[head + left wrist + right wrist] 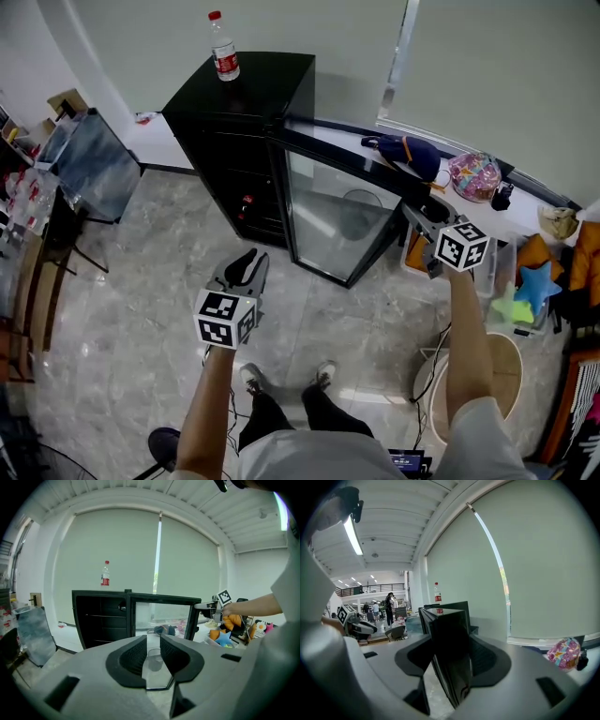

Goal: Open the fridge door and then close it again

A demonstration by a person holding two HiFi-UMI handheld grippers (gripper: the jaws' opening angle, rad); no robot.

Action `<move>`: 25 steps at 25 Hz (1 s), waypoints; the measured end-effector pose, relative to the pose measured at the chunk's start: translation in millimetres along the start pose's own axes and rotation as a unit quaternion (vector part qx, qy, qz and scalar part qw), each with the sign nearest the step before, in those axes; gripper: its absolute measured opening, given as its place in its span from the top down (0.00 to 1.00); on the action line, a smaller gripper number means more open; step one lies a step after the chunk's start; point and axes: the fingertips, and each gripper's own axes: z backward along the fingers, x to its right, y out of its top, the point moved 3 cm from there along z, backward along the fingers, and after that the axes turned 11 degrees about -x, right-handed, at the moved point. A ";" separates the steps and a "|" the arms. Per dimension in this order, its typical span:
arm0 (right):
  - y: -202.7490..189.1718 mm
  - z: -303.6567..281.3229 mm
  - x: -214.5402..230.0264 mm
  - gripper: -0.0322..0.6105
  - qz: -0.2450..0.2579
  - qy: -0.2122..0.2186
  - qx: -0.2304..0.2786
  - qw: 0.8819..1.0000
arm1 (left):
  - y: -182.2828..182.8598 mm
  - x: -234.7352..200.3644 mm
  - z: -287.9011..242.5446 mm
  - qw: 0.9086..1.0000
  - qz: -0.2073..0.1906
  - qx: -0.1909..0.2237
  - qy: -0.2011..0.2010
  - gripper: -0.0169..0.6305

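Head view, clock directions taken from the person's shoes [286, 377].

- Fridge [239, 159]: a low black cabinet at 12 o'clock, standing on the marble floor [141, 309]. Its fridge door [333, 211], a glass pane in a black frame, is swung wide open, and its free edge points to 1 o'clock.
- Water bottle [223, 47]: upright on the fridge top, near the far left corner.
- Right gripper [424, 214]: at 1 o'clock, on the door's free edge. In the right gripper view the black frame fills the gap between the jaws, which grasp it. The right pad lies flat on the frame. The left pad's contact line is lost in dark on dark.
- Left gripper [248, 261]: at 11 o'clock, over bare floor and well apart from the fridge. Its own view shows the jaws released, a narrow gap apart, with only floor and the door's lower corner visible through the gap.

Hidden or unclear:
- The fridge interior is nearly black. Wire shelves show faintly, and a small object with red on it at [246, 200] cannot be identified.
- From the head view the right jaw tips merge with the door frame.
- In the right gripper view the door blocks most of the cabinet, and only the bottle's top clears it.
- The glass carries reflections, including a round shape, so what lies behind it is uncertain.
- The window ledge [525, 202] at 2 o'clock holds a dark blue cap [408, 150] and a pink patterned pouch [473, 174]. The clutter further right is cut off by the frame edge.
- The person is cut off at the frame's bottom edge.
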 end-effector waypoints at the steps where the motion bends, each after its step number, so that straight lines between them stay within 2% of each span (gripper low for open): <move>1: -1.4 1.1 -4.1 0.61 -0.003 -0.005 0.001 1.000 | -5.3 -3.5 3.1 1.000 0.002 -0.001 0.000 0.87; 10: -14.8 13.8 -45.4 0.61 -0.008 -0.029 -0.023 0.999 | -31.8 -26.7 17.5 1.000 0.009 -0.008 -0.022 0.87; 19: -26.9 24.8 -107.2 0.61 -0.028 -0.077 -0.035 0.996 | -40.6 -68.6 43.5 0.998 0.002 0.003 -0.058 0.87; 25: -36.2 28.9 -150.9 0.60 -0.030 -0.080 -0.043 0.995 | -47.1 -85.9 52.1 0.997 -0.001 0.008 -0.081 0.87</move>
